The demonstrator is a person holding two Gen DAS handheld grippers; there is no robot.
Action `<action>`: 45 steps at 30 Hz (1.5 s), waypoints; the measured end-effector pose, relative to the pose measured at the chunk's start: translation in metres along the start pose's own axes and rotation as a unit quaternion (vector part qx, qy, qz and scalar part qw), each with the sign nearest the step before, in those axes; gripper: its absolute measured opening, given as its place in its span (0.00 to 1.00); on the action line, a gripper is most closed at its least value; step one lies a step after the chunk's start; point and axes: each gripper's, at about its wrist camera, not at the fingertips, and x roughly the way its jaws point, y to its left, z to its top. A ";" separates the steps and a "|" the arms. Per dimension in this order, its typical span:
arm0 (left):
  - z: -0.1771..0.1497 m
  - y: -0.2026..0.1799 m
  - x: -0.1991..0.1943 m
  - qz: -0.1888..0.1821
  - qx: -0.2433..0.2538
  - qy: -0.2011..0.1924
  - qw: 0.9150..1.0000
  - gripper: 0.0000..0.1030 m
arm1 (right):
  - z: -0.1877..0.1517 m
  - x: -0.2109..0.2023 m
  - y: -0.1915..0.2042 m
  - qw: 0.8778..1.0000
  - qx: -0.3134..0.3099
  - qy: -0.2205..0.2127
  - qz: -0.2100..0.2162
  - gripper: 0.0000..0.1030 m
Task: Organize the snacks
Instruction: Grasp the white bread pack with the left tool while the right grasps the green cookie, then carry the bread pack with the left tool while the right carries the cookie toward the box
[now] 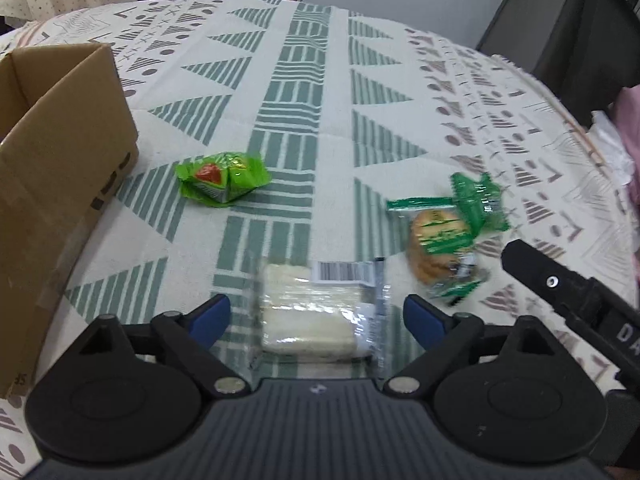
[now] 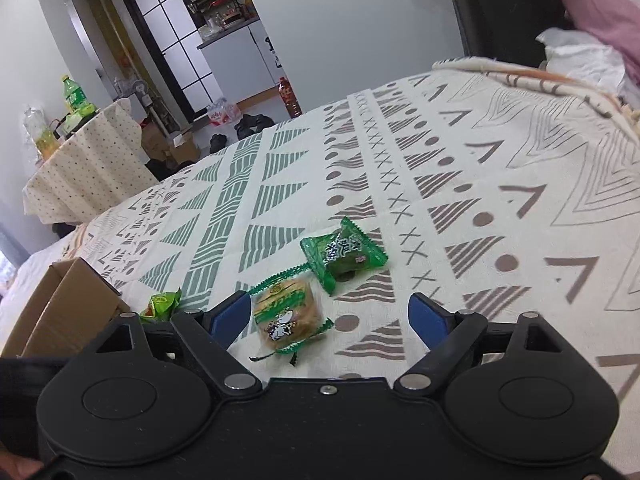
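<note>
A clear-wrapped white wafer pack (image 1: 308, 312) lies on the patterned tablecloth (image 1: 304, 92) between the blue pads of my left gripper (image 1: 316, 314). The pads stand open and clear of it on both sides. In the right wrist view a green-wrapped biscuit pack (image 2: 286, 316) lies inside my open right gripper (image 2: 328, 312), close to the left pad, with a gap to the right one. A dark green snack pack (image 2: 344, 254) lies just beyond it. A bright green triangular snack (image 1: 222, 176) sits further left. The same biscuit pack (image 1: 440, 240) shows in the left wrist view.
An open cardboard box (image 1: 60, 160) stands at the left edge of the table. A black finger (image 1: 560, 284) of the right gripper reaches in from the right in the left wrist view. Pink cloth and white plastic (image 2: 580, 48) lie at the far right. A second, dotted table (image 2: 88, 168) stands beyond.
</note>
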 end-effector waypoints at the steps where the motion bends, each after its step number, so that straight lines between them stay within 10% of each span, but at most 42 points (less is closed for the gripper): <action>1: 0.000 0.003 0.004 0.005 -0.006 0.008 1.000 0.82 | -0.001 0.002 0.001 1.000 -0.003 0.001 0.002 0.83; 9: 0.012 0.015 0.001 0.013 -0.046 0.008 0.999 0.56 | -0.007 0.021 0.015 0.999 -0.049 0.016 0.007 0.83; 19: 0.017 0.031 -0.009 0.025 -0.078 0.011 0.997 0.54 | -0.015 0.038 0.043 0.991 -0.130 0.022 -0.006 0.82; 25: 0.017 0.032 -0.018 0.010 -0.079 0.009 0.997 0.54 | -0.023 0.047 0.050 0.983 -0.172 0.046 -0.051 0.57; 45: 0.017 0.053 -0.084 -0.018 -0.094 -0.049 0.994 0.54 | -0.011 -0.025 0.093 0.984 -0.172 0.016 -0.051 0.54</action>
